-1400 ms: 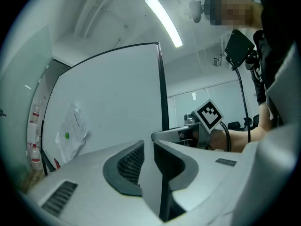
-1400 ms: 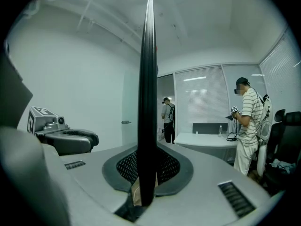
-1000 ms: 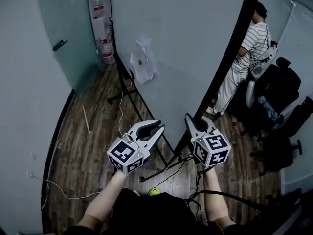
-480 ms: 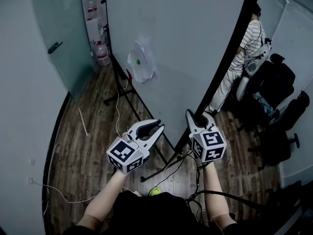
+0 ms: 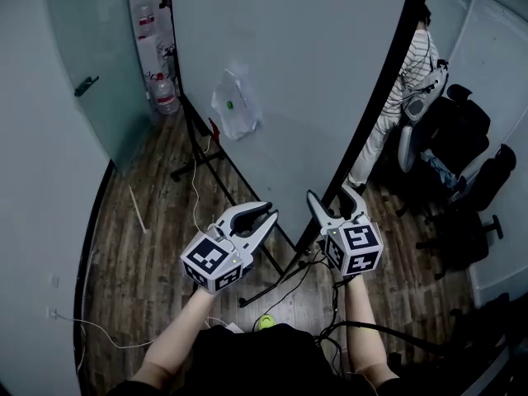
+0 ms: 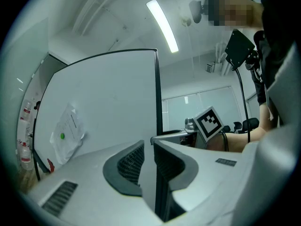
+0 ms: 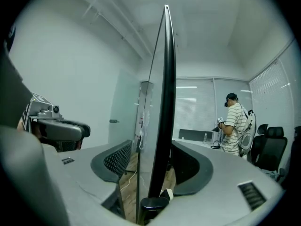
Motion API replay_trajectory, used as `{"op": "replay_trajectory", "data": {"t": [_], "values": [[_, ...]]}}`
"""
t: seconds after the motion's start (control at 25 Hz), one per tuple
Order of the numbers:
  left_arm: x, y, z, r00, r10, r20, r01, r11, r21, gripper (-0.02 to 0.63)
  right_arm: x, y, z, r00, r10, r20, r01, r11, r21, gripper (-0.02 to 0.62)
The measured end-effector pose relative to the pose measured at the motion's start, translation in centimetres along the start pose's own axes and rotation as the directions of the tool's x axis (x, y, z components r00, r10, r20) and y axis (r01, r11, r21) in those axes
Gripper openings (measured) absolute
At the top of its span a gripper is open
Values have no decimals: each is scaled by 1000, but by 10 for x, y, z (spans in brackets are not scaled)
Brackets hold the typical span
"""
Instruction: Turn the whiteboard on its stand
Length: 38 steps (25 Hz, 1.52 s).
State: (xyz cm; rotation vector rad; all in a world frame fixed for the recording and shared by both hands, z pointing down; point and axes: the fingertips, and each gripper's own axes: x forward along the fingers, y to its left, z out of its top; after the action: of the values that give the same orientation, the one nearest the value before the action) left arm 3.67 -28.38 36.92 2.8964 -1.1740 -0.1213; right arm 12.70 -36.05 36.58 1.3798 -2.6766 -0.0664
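The tall whiteboard [image 5: 313,73] stands on a black stand [image 5: 202,151], with its black side edge [image 5: 375,114] running down towards me. My right gripper [image 5: 334,198] straddles that edge. Its jaws have just been opening, and the edge [image 7: 162,102] now stands between them with a gap on each side, so the right gripper [image 7: 151,147] is open. My left gripper [image 5: 272,213] hovers in front of the board's face [image 6: 108,93], left of the edge. Only a narrow gap separates the jaws of the left gripper [image 6: 149,149], and I see nothing held there.
A plastic sleeve with paper [image 5: 235,106] hangs on the board. A person in a striped shirt [image 5: 404,81] stands behind it beside black office chairs [image 5: 462,163]. Water bottles [image 5: 165,93] sit by a glass door [image 5: 91,64]. Cables [image 5: 297,283] trail over the wooden floor.
The right gripper's jaws, shut on the board's edge before, have spread apart around it. The left gripper has kept its place and gap.
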Motion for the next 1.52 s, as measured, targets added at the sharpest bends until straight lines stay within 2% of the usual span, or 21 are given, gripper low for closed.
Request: {"op": "replay_trajectory", "data": {"t": [0.2,0.48,0.88,1.16,1.36,1.52], "values": [[-12,-1,-2,1000,-27,-6,27,1000,-10,54,-9,4,3,999,-53,2,52,998,36,276],[-35,-2,7,996,-92,5,92,996,-12,54,-32,18,5,986,-165,0,164,984,64,278],[-86,-16,17,974,-227,8,227,974,-23,54,-59,91,22,969,-247,8,247,968,43,265],[-133,-28,21,960,-279,-7,279,960,-33,52,-84,148,24,956,-292,0,292,955,51,240],[-161,-38,20,952,-307,-5,307,950,-49,52,-93,177,15,956,-292,-25,293,955,57,150],[-176,-34,17,955,-296,-15,295,954,-51,54,-93,192,14,959,-281,-31,282,958,48,47]]}}
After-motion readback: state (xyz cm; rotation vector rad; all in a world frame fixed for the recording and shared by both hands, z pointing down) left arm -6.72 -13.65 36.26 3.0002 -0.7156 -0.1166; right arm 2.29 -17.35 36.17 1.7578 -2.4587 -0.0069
